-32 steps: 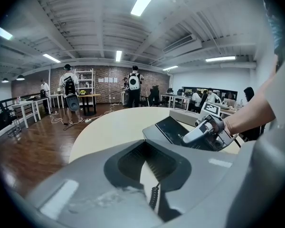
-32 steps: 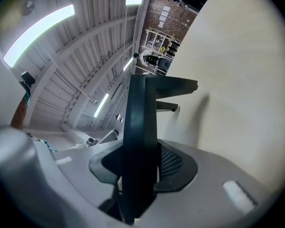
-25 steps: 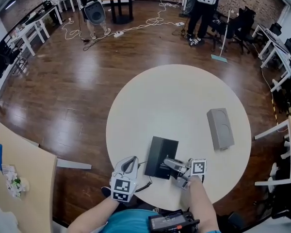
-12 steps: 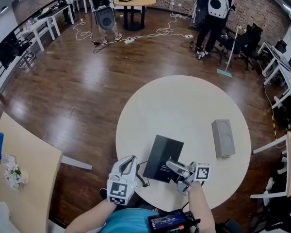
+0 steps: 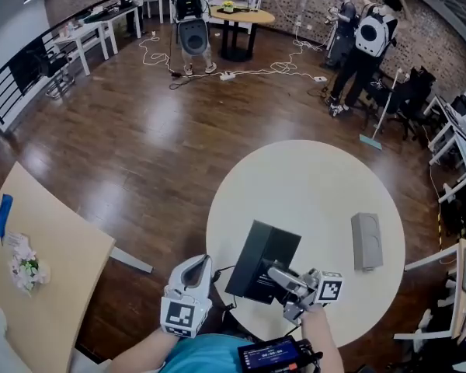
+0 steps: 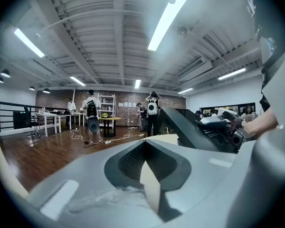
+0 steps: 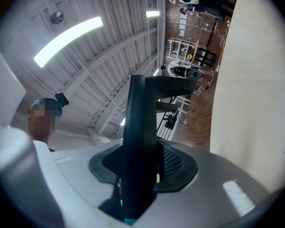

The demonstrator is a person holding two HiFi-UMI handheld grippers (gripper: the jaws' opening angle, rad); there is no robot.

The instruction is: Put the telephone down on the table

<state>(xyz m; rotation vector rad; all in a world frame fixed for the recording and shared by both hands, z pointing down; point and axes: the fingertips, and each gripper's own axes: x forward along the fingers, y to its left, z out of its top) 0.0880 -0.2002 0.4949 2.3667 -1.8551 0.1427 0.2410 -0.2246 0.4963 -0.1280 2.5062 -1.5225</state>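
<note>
The telephone is a flat black slab, held tilted over the near part of the round white table. My right gripper is shut on its near edge. In the right gripper view the black slab stands edge-on between the pads, with the table at the right. A black cord runs from the telephone past the table's edge. My left gripper hovers just off the table's near-left edge, jaws together and holding nothing. The left gripper view shows the telephone and the right gripper to its right.
A grey oblong box lies on the table's right side. A wooden table with flowers stands at the left. Far off are people, desks, a round table and cables on the wood floor. Chairs and desks line the right.
Both grippers have risen. The telephone has come up with the right gripper and tilts more steeply. The left gripper has drifted back from the table's edge.
</note>
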